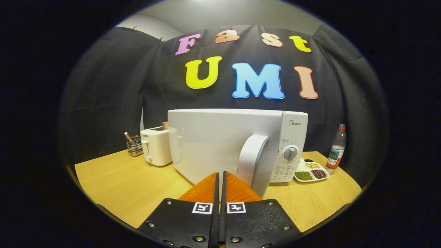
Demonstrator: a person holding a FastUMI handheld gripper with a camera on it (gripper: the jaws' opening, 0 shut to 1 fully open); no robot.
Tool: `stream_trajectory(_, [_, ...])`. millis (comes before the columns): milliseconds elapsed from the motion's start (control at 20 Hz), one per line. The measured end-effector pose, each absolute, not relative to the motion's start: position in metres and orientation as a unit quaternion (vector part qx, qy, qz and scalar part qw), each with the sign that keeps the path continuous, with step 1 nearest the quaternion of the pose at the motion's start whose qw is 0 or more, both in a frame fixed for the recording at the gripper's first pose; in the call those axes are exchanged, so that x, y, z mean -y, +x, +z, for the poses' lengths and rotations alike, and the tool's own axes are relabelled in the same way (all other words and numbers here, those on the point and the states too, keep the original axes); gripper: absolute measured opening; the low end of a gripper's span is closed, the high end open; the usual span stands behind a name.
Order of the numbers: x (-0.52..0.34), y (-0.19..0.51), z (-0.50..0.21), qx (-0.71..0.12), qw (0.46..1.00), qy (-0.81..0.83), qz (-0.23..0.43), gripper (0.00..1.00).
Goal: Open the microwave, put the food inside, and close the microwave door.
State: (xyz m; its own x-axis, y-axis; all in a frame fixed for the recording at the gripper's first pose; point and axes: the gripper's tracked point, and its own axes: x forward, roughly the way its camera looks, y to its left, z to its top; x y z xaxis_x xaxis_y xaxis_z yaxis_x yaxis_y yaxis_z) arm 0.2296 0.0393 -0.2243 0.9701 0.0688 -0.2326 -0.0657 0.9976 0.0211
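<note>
Gripper view, tool (220,177) closed empty, divided dish (311,171) of beans

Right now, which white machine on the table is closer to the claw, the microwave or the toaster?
The microwave. It sits just ahead of the shut claw, door closed. The smaller toaster stands farther back beside it, next to a wire holder.

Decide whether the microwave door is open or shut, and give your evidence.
Shut: the microwave door lies flush with the control panel, its handle just ahead of the closed gripper.

Closed microwave (220,144) just ahead of pinched tool (220,175).
</note>
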Motion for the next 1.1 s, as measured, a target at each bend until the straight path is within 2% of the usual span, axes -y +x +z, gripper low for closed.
stream_trajectory(500, [0.013,0.301,-0.233,-0.117,0.993,-0.015,-0.03,0.01])
stream_trajectory(1100, [0.026,0.351,-0.239,-0.099,0.991,-0.065,-0.058,0.01])
